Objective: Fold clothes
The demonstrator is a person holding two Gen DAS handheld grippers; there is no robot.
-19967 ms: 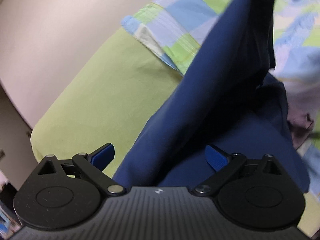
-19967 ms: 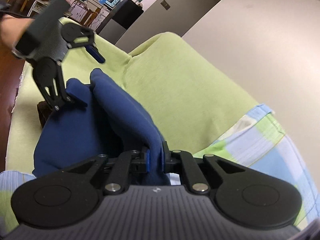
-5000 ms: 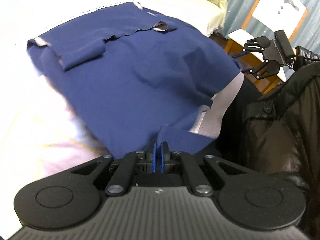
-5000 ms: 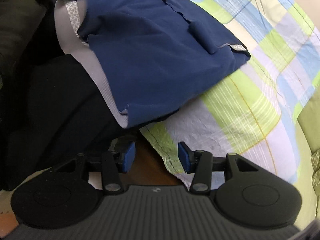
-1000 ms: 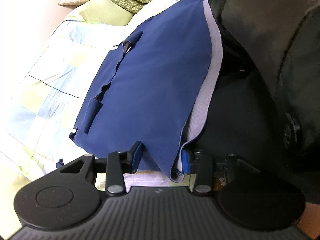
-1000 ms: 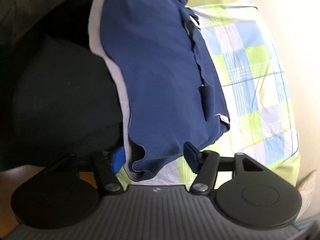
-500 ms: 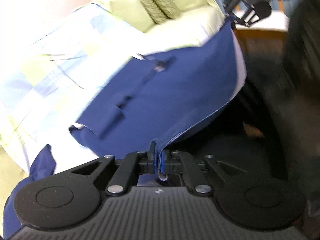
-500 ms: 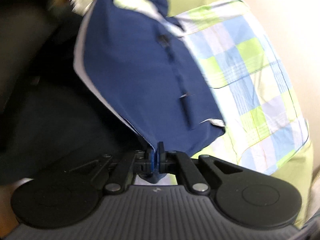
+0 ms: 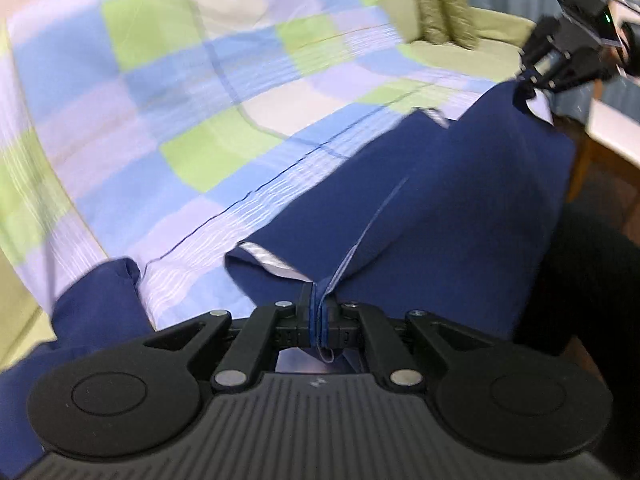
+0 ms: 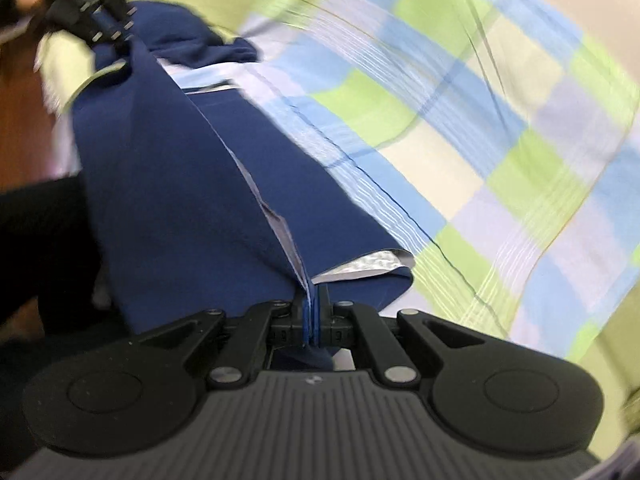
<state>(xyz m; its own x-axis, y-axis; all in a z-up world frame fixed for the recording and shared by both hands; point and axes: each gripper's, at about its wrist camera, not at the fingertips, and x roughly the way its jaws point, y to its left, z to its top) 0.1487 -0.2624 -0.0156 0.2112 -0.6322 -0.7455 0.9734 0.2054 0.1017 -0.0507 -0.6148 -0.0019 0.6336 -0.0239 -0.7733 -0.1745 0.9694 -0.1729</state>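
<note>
— Where's the garment right now?

— I've got the navy garment (image 9: 460,208) lifted off the checked bedspread (image 9: 192,92) and stretched between both tools. My left gripper (image 9: 318,312) has its fingers pressed together on one corner of the hem, my right gripper (image 10: 314,316) pinches the other the same way.

— What worries you?

— Each pinch catches only a thin edge of cloth. If I swing it over the bed too fast, I reckon a corner slips out and the fold lands crooked. There's also a second blue piece (image 9: 96,304) bunched near my left side that could snag
</note>
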